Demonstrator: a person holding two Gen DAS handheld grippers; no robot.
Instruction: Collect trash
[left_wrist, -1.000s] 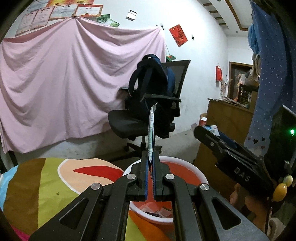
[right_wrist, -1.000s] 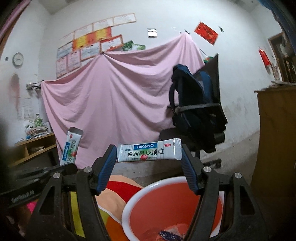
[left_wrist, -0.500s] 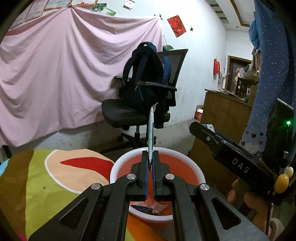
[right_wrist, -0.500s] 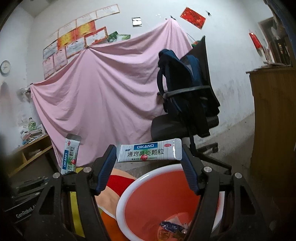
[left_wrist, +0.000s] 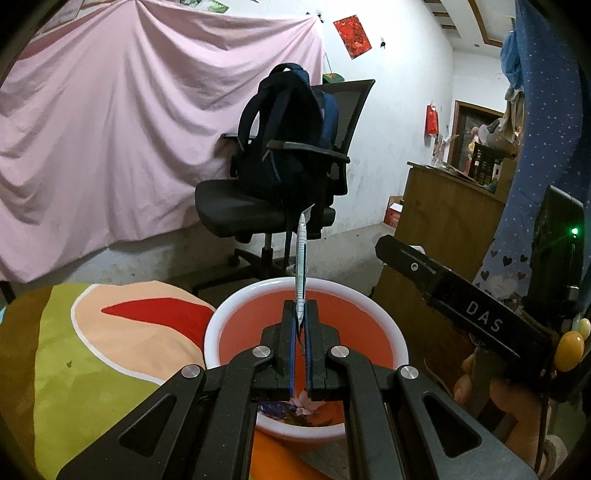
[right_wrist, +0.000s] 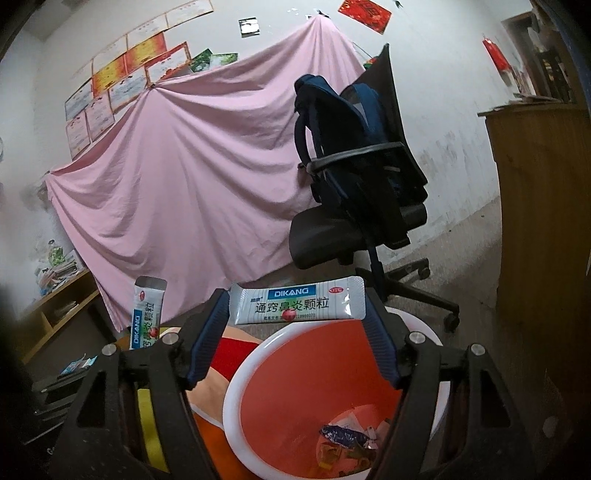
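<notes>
My left gripper (left_wrist: 300, 308) is shut on a white DIKANG sachet (left_wrist: 301, 266), held upright and seen edge-on, above the red basin (left_wrist: 229, 314) with a white rim. The same sachet shows in the right wrist view (right_wrist: 147, 314). My right gripper (right_wrist: 297, 306) is shut on a second DIKANG sachet (right_wrist: 297, 304), held flat between its fingers by its two ends, above the basin (right_wrist: 243, 373). Wrappers (right_wrist: 347, 439) lie in the basin's bottom. The right gripper's body (left_wrist: 465, 314) shows at the right of the left wrist view.
The basin stands on a bright multicoloured cloth (left_wrist: 92, 350). Behind it is a black office chair (left_wrist: 266, 210) with a dark blue backpack (left_wrist: 288, 133). A wooden cabinet (left_wrist: 443, 206) stands at the right. A pink sheet (left_wrist: 129, 129) hangs on the back wall.
Both grippers have moved forward and tilted down over the basin, each still holding its sachet. More of the basin's inside and its wrappers shows now.
</notes>
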